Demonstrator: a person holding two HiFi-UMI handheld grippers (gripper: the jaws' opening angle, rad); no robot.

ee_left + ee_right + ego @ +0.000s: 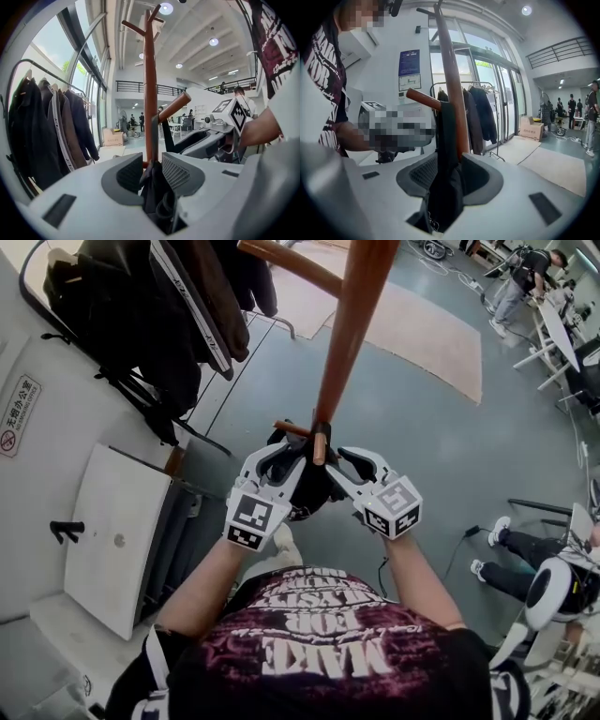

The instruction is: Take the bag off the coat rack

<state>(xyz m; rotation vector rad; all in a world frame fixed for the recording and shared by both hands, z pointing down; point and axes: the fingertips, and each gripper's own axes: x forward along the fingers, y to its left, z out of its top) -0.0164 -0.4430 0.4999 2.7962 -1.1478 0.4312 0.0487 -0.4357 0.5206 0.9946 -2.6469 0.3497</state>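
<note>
Wooden coat rack (349,324) stands on grey floor (441,456), its pole rising between left gripper (286,463) and right gripper (349,465). Black bag (314,498) hangs by its strap from a low peg (174,105) between the two. Tan mat (422,324) lies on the floor beyond them. Loaded coat rail (141,315) stands off the left gripper's side.

The dark T-shirt (328,643) has pale block lettering, upside down in the head view: "MAKE" and "FOR" can be read, the other lines cannot. A wall sign (17,413) shows a red prohibition circle beside Chinese characters too small to read. The print on the blue poster (408,63) is illegible
</note>
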